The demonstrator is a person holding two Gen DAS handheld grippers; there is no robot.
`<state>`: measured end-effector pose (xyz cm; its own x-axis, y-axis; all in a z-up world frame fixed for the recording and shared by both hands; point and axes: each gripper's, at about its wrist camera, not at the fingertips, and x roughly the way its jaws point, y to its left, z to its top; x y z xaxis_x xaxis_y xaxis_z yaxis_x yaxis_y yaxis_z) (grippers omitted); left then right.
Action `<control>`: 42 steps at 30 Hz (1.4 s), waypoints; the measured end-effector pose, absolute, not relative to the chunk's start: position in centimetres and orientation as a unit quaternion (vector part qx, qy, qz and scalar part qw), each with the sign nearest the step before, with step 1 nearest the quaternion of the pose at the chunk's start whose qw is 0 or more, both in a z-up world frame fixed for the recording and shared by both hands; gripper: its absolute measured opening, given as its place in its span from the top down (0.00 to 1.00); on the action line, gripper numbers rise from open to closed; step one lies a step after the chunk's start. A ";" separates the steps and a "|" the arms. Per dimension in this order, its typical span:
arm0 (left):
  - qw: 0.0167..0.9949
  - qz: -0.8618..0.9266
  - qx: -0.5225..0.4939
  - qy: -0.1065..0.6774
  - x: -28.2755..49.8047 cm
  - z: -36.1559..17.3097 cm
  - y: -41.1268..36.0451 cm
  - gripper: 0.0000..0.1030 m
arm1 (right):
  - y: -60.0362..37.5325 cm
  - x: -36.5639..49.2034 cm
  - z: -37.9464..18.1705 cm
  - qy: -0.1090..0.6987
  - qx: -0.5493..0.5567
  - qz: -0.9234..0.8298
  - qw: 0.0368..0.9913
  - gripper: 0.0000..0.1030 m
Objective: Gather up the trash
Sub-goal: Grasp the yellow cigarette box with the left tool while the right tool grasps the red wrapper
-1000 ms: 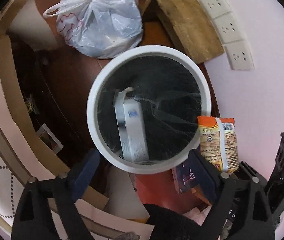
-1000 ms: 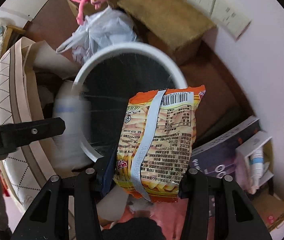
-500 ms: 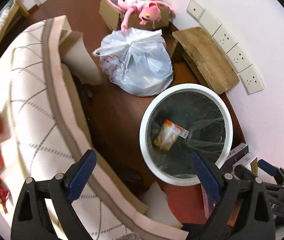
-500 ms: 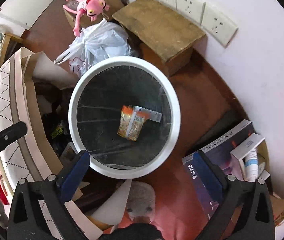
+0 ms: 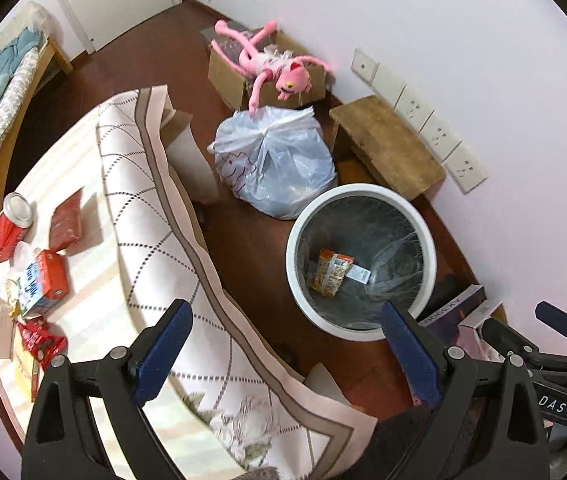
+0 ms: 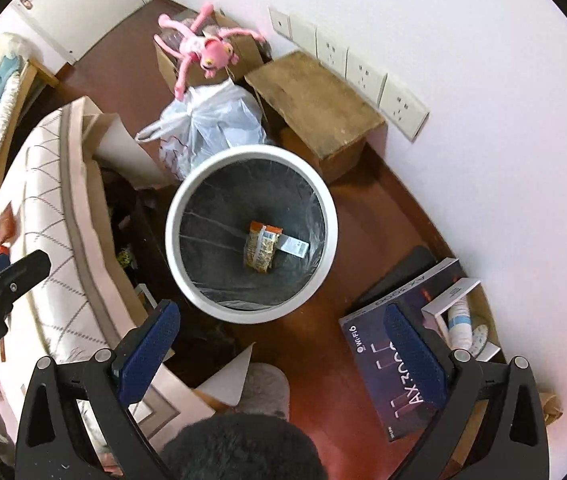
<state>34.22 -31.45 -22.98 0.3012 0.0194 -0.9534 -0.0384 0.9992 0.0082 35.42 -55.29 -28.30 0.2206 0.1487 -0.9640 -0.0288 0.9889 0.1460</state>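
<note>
The orange printed snack packet (image 6: 260, 246) lies flat at the bottom of the round white bin w/ dark liner (image 6: 187, 280), ahead of and between the right gripper (image 6: 283, 344) fingers, well below them. A small white carton w/ a barcode (image 6: 294, 245) lies touching the packet's right side. The right gripper's jaws are wide apart w/ nothing between them; they have just been opening. From the left wrist view the same bin (image 5: 295, 280) sits ahead and to the right, just beyond the right blue pad (image 5: 407, 352); packet (image 5: 331, 272) and carton (image 5: 357, 274) show inside. The left gripper (image 5: 283, 354) is also spread wide and empty.

Ahead of the left gripper's left finger, on the cream diamond-pattern tablecloth (image 5: 139, 216), more trash: a red drink can (image 5: 7, 228) on its side, a red flat packet (image 5: 66, 220), a red-and-white carton (image 5: 43, 282), and a red wrapper (image 5: 39, 342), prob. crumpled, view is poor at the edge.

Beyond the bin: a tied translucent plastic bag (image 5: 275, 164), a brown cardboard box (image 5: 235, 80) w/ a pink plush toy (image 5: 271, 64) on top, and a worn wooden stool (image 5: 387, 148) against the white wall w/ sockets (image 5: 435, 132). Just ahead of the right gripper's right finger, a dark router box (image 6: 379, 360).
</note>
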 end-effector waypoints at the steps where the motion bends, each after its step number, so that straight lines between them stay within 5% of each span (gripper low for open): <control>1: 0.809 0.017 -0.009 0.587 33.9 -22.5 -31.4 0.07 | -55.3 34.9 -27.4 0.617 0.050 0.059 0.783 0.00; 13: 0.847 0.030 -0.047 0.528 28.0 -14.0 -27.1 0.07 | -52.0 29.6 -17.2 0.554 0.110 0.109 0.818 0.00; 20: 0.852 0.125 -0.064 0.504 23.3 -12.4 -16.0 0.07 | -42.2 28.0 -14.3 0.552 0.102 0.186 0.807 0.00; 29: 0.785 0.260 -0.065 0.558 16.4 -21.7 0.4 0.07 | -20.2 29.0 -20.6 0.600 0.005 0.294 0.744 0.00; 37: 0.765 0.231 -0.058 0.599 15.3 -26.7 5.5 0.08 | -7.0 30.4 -28.0 0.629 -0.080 0.325 0.702 0.07; 39: 0.774 0.194 -0.056 0.600 15.8 -26.9 5.3 0.17 | -5.8 30.4 -29.3 0.636 -0.087 0.325 0.695 0.17; 41: 0.779 0.161 -0.043 0.605 16.5 -27.1 4.8 0.17 | -5.5 30.5 -30.2 0.646 -0.088 0.320 0.687 0.44; 42: 0.781 0.141 -0.035 0.608 17.0 -27.1 4.3 0.17 | -5.7 30.5 -30.1 0.640 -0.089 0.318 0.694 0.47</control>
